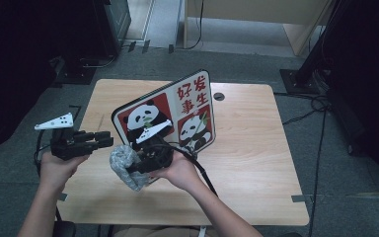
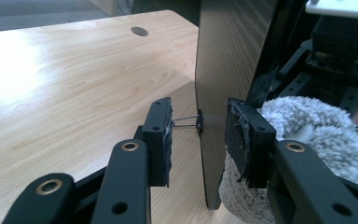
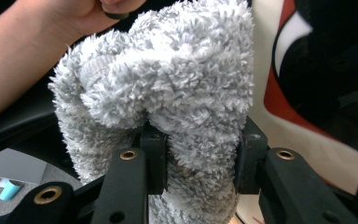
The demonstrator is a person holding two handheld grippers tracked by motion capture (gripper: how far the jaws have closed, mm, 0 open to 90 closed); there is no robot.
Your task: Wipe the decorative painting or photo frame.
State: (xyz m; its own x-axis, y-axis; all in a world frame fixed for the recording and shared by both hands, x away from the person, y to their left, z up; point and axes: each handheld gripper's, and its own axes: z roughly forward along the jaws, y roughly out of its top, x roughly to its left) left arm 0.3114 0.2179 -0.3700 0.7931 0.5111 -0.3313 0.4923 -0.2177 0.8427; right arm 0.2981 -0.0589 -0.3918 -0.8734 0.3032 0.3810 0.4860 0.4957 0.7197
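A panda picture board point(image 1: 177, 113) with red panels and Chinese characters stands tilted on the wooden table point(image 1: 256, 148). My left gripper point(image 1: 106, 139) reaches in from the left at its lower left edge. In the left gripper view the board's thin edge point(image 2: 212, 177) sits between the open jaws point(image 2: 198, 140). The left pad point(image 2: 161, 140) is clear of the dark back face, with a thin wire clip in the gap. My right gripper point(image 3: 198, 154) is shut on a fluffy grey cloth point(image 3: 168, 84). It holds the cloth point(image 1: 123, 165) against the board's lower front point(image 3: 279, 93).
A round cable hole point(image 1: 219, 96) lies in the table behind the board. Black stands and cables point(image 1: 321, 113) occupy the floor to the right. The other hand's forearm point(image 3: 23, 60) lies behind the cloth. The table's right half is bare wood.
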